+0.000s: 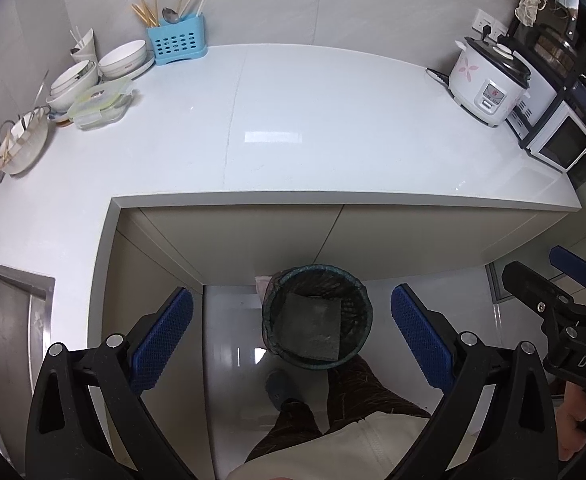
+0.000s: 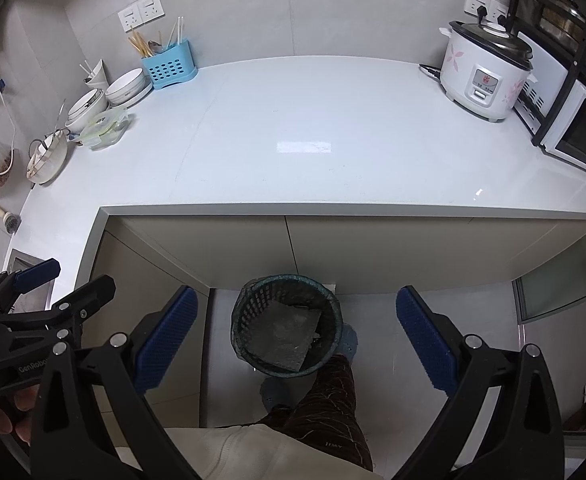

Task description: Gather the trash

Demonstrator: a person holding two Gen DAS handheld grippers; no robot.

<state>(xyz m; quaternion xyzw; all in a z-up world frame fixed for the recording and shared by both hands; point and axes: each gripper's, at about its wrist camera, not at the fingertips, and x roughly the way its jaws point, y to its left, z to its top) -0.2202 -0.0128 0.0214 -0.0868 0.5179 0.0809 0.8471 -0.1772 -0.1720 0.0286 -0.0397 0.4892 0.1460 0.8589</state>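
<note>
Both grippers, left gripper (image 1: 291,340) and right gripper (image 2: 297,338), hang spread and empty; wastebasket (image 1: 317,318) at six o'clock already holds a grey slab (image 1: 312,330), so scan the countertop (image 1: 333,128) at twelve before reaching.

White L-shaped countertop (image 1: 333,128) against grey tiled wall (image 1: 333,0).

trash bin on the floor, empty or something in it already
Not empty. The trash bin stands upright below the counter edge, and a flat dark grey sheet lies inside it; what the sheet is, the pictures cannot tell.
</note>
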